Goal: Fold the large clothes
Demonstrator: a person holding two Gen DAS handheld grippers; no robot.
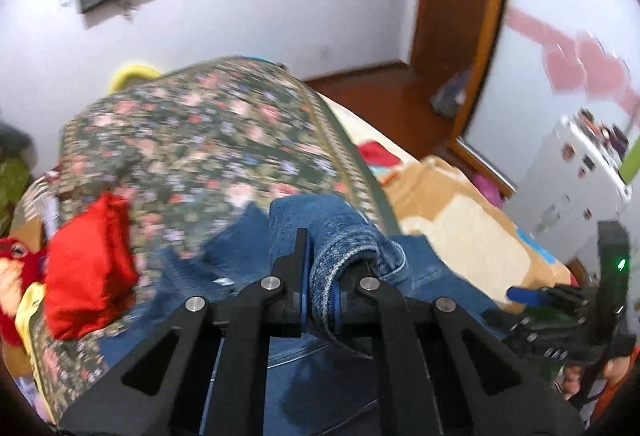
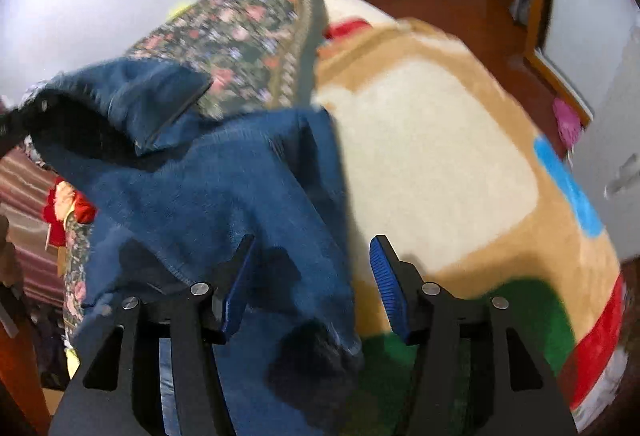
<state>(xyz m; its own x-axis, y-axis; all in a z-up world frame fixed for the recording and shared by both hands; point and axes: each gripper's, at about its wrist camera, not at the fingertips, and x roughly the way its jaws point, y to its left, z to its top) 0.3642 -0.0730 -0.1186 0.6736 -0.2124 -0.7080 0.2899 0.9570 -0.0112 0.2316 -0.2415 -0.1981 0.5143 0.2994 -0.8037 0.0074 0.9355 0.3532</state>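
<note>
Blue denim jeans (image 2: 224,196) lie on a bed. My left gripper (image 1: 334,268) is shut on a bunched fold of the jeans (image 1: 344,248) and holds it up. In the right wrist view my right gripper (image 2: 312,272) is open over the jeans' right edge, its blue pads apart and holding nothing. The lifted part of the jeans shows at the upper left of that view. The right gripper also shows at the far right of the left wrist view (image 1: 532,296).
A floral quilt (image 1: 208,140) covers the bed's far side. A tan and cream plush blanket (image 2: 432,156) with blue, green and red patches lies to the right. A red cloth (image 1: 88,268) sits left. Wooden floor (image 1: 384,96) and a door frame (image 1: 460,16) lie beyond.
</note>
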